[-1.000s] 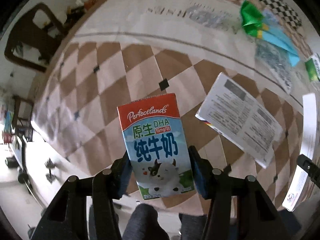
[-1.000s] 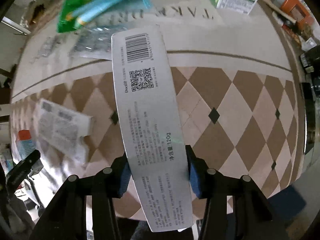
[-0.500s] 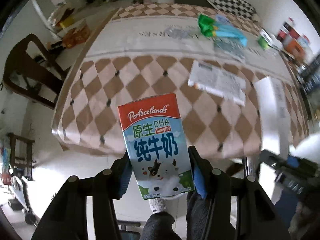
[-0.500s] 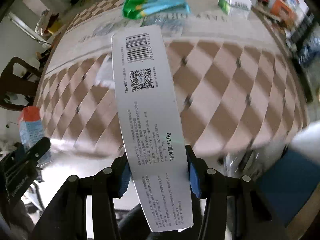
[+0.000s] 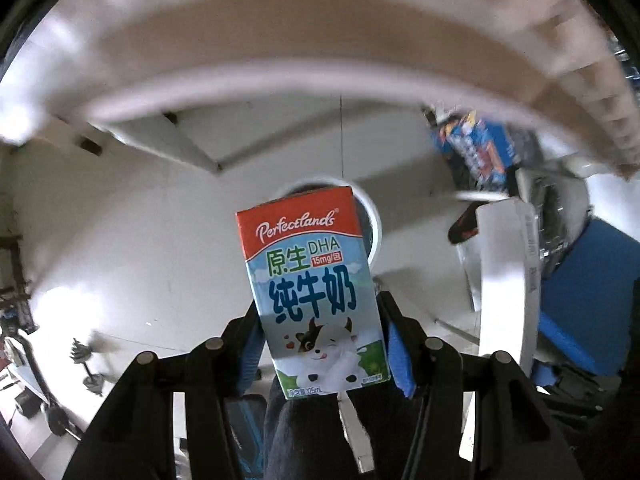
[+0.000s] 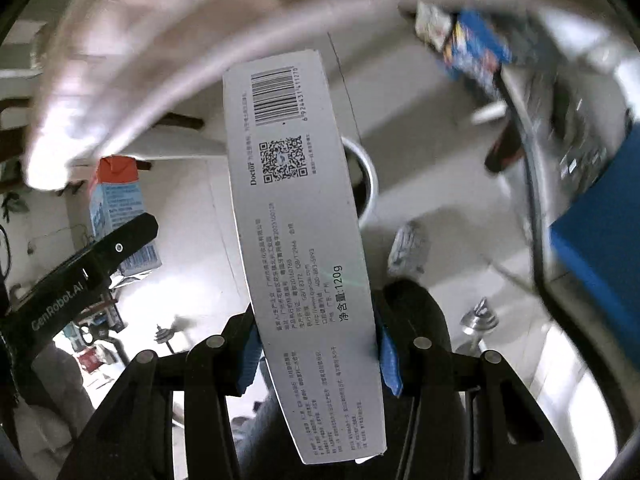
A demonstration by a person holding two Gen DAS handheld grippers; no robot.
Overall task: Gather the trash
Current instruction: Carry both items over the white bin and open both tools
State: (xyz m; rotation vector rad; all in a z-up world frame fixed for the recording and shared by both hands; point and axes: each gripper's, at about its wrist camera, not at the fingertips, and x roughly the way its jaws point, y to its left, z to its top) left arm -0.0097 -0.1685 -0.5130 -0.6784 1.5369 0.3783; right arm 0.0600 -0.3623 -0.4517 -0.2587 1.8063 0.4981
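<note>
Swung both off the tabletop (image 5: 280, 20); my jaws grip the milk carton (image 5: 316, 300) and long box (image 6: 308, 220), bin (image 5: 372, 220) just beyond.

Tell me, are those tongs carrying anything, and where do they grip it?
Yes. The left tongs pinch a milk carton by its lower sides; the right tongs clamp a long white box across its lower part.

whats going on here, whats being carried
A person is collecting trash with a gripper in each hand. The left gripper is shut on a small milk carton, the right gripper on a long grey box. Both point down at the floor, above a round white-rimmed bin.
</note>
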